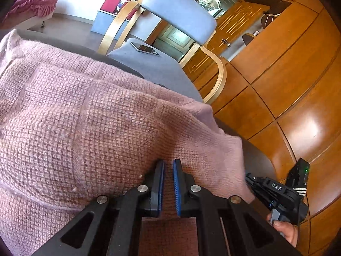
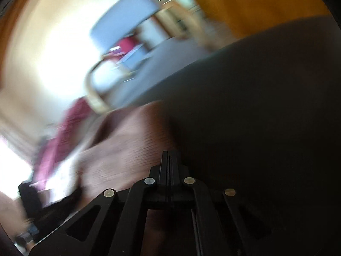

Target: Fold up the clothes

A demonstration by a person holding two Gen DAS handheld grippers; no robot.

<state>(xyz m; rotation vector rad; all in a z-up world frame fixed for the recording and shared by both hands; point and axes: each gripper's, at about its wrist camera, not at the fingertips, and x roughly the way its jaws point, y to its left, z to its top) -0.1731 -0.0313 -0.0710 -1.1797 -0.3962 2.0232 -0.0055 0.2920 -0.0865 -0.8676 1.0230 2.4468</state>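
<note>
A pink knitted sweater lies bunched on a dark table and fills most of the left wrist view. My left gripper sits low over it. Its blue pads stand a narrow gap apart, with knit showing between them and no pinch visible. My right gripper comes in from the right, held by a hand, with its tips at the sweater's right edge. The right wrist view is blurred. There the right gripper is shut, finger against finger, at the border of the sweater and the table.
A chair with a blue back and bent-wood arms stands behind the table, a phone lying on its grey seat. Polished wooden floor and a wooden cabinet are to the right. A magenta cloth lies at the far left.
</note>
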